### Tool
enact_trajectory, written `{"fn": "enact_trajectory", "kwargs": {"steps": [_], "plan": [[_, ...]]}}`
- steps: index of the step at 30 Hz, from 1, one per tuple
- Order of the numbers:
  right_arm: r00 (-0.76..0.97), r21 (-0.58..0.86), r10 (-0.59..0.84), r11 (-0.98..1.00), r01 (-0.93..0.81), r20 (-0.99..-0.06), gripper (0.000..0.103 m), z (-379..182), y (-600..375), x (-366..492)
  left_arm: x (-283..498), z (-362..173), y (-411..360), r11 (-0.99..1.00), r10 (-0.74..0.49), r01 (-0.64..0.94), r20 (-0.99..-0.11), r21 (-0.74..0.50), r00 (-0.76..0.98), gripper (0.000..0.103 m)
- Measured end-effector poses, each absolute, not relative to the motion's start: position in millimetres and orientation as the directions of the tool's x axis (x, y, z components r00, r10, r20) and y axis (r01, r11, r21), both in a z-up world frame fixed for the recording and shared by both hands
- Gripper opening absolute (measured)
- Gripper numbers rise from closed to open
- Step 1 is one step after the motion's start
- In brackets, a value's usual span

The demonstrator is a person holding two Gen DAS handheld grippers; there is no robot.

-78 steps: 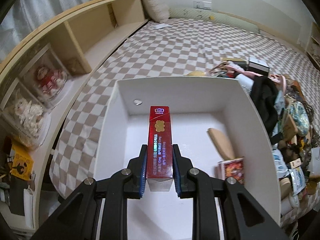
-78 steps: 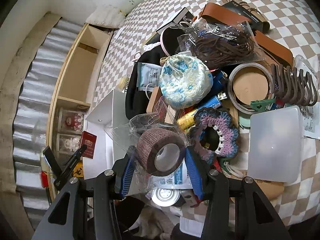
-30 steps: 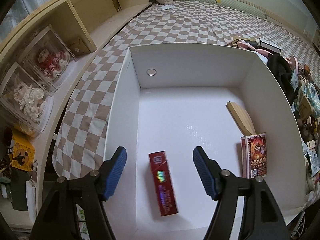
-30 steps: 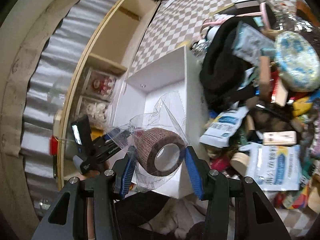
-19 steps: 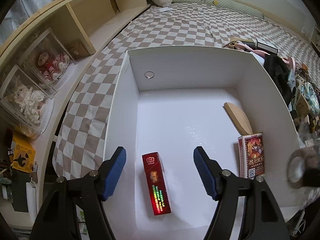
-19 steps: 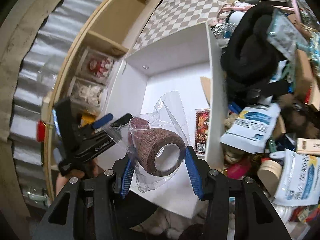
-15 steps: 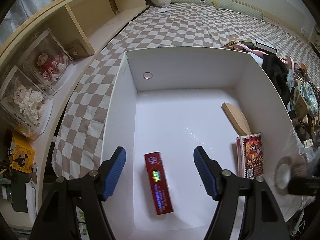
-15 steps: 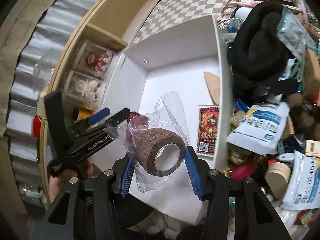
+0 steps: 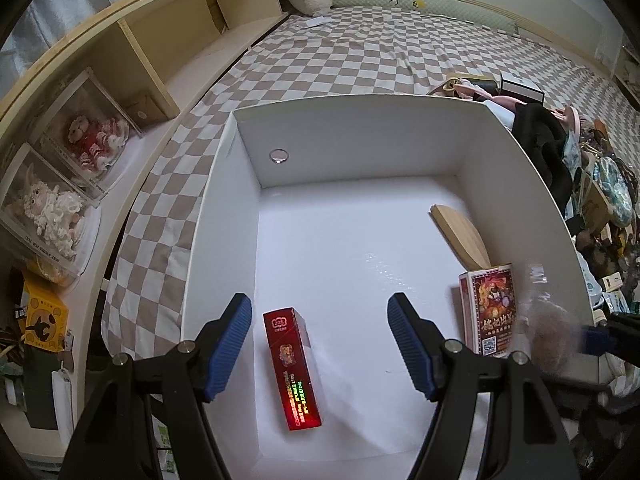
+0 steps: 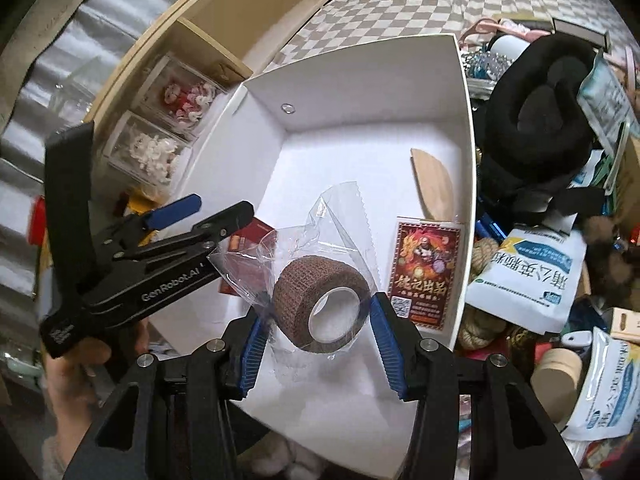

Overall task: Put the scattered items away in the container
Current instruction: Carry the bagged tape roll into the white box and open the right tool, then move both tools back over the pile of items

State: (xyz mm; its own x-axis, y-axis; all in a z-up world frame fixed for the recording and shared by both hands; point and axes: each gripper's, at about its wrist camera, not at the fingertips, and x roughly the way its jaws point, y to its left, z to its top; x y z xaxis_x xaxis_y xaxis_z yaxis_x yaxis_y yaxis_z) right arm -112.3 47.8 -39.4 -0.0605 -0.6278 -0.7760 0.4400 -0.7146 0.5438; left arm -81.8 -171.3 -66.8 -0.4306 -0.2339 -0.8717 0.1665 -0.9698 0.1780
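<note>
The right gripper [image 10: 318, 344] is over the near end of the white box [image 10: 466, 160]. A brown roll of tape [image 10: 320, 304] in a clear plastic bag [image 10: 340, 216] sits between its two blue pads [image 10: 384, 344]. The jaws are opening right now, and the pads no longer press on the roll; a small gap shows on each side. Just ahead of this gripper and a bit to the right, a card pack with a red and gold picture [image 10: 426, 272] lies in the box against the right wall. Farther ahead lies a flat wooden piece [image 10: 434, 184]. To the right of the box is a big pile of things [image 10: 560, 240] on the checked bed cover [image 9: 360, 60]. The left gripper [image 9: 320, 344] is held over the same box, with its jaws wide apart and nothing in them. A long red box [image 9: 292, 360] lies flat on the box floor right under it, between its pads. A hand [image 10: 80, 372] holds the left gripper.
</note>
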Motion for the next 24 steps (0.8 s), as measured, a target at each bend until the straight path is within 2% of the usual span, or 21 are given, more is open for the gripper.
{"fn": "enact_trajectory", "kwargs": {"steps": [1, 3, 9, 24], "plan": [[-0.06, 0.552, -0.64, -0.704, 0.447, -0.766, 0.064, -37, 48, -111, -82, -67, -171, -0.97, -0.234, 0.165, -0.872, 0.178, -0.431, 0.07], [-0.078, 0.548, -0.645, -0.701, 0.456, -0.76, 0.08, -33, 47, -110, -82, -66, -169, -0.97, -0.233, 0.163, -0.871, 0.179, -0.432, 0.07], [-0.109, 0.508, -0.642, -0.688, 0.518, -0.759, 0.08, -21, 49, -102, -82, -66, -167, -0.97, -0.234, 0.162, -0.871, 0.18, -0.431, 0.07], [-0.121, 0.519, -0.641, -0.705, 0.483, -0.758, 0.08, -18, 56, -105, -85, -61, -160, -0.968, -0.244, 0.166, -0.863, 0.188, -0.443, 0.07]]}}
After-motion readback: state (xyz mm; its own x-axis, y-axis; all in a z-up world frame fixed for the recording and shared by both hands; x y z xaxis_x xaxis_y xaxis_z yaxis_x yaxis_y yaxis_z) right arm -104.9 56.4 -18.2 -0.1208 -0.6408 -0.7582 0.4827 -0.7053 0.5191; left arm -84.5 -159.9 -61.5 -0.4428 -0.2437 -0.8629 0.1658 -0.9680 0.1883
